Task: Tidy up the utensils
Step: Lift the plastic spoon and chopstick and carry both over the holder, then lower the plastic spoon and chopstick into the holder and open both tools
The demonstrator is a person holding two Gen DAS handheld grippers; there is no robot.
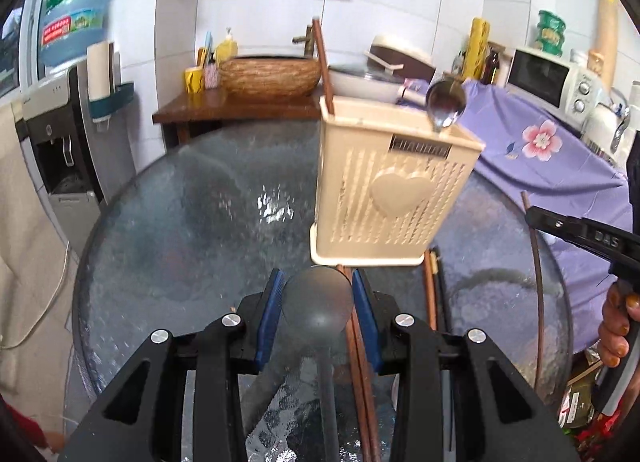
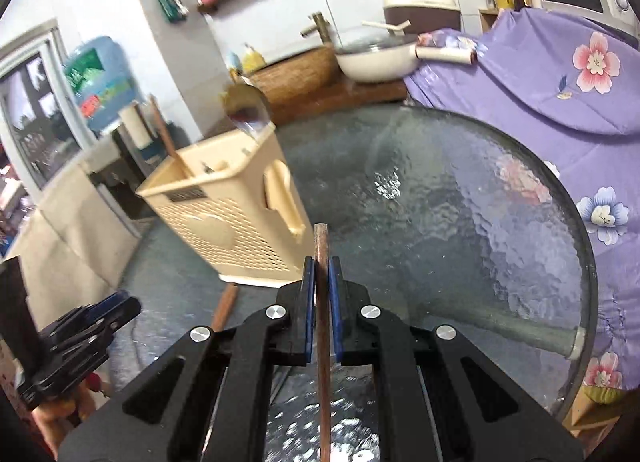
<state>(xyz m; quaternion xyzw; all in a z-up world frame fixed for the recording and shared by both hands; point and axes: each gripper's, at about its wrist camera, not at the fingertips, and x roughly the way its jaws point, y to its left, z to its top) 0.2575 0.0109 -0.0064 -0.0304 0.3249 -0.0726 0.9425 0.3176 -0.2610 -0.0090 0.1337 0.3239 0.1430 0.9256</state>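
My left gripper is shut on the round bowl of a dark grey spoon, whose handle runs back toward the camera. Just beyond it stands a cream slotted utensil holder with a heart on its front. A brown chopstick and a metal spoon stand in the holder. Several brown chopsticks lie on the glass in front of the holder. My right gripper is shut on a brown chopstick, to the right of the holder. The right gripper also shows in the left wrist view.
The round glass table carries everything. A purple flowered cloth drapes furniture to the right, with a microwave on it. Behind are a wooden counter with a woven basin and a white pan. A water dispenser stands at left.
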